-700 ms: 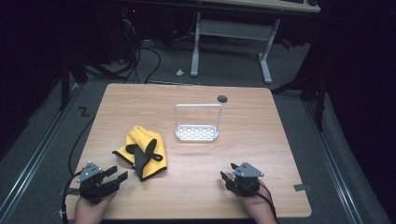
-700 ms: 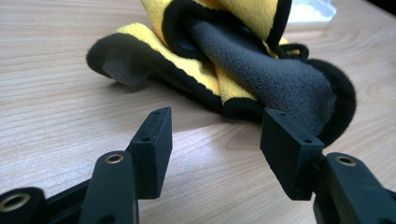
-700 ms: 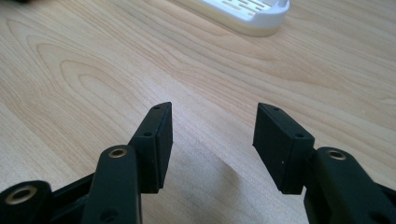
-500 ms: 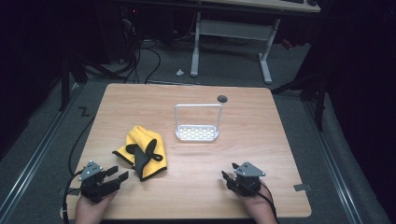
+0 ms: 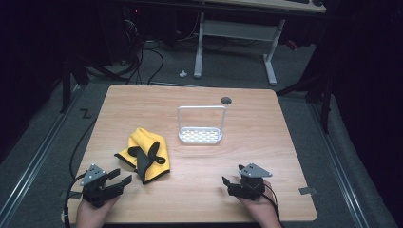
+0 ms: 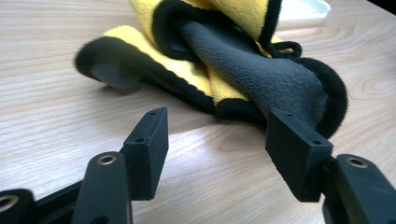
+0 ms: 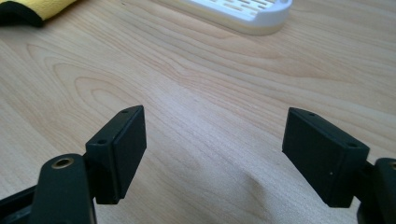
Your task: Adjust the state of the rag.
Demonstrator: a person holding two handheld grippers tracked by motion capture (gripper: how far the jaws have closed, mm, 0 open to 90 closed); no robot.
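Observation:
A crumpled yellow cloth with black trim and a grey underside (image 5: 145, 154) lies on the left half of the wooden table (image 5: 285, 142). My left gripper (image 5: 119, 177) rests near the front left corner, open, pointing at the cloth. In the left gripper view the cloth (image 6: 243, 70) lies just beyond the open jaws of the left gripper (image 6: 219, 140), apart from them. A white slotted tray with an upright wire handle (image 5: 200, 135) stands at the table's middle. My right gripper (image 5: 228, 185) sits open at the front right over bare wood. Beyond the right gripper (image 7: 212, 149) are the tray (image 7: 238, 11) and a cloth corner (image 7: 37, 9).
A dark round hole (image 5: 226, 100) sits in the tabletop near the far edge. Beyond the table stand the white legs of a desk (image 5: 199, 47), and cables (image 5: 142, 57) lie on the dark floor. Bare wood stretches between tray and right gripper.

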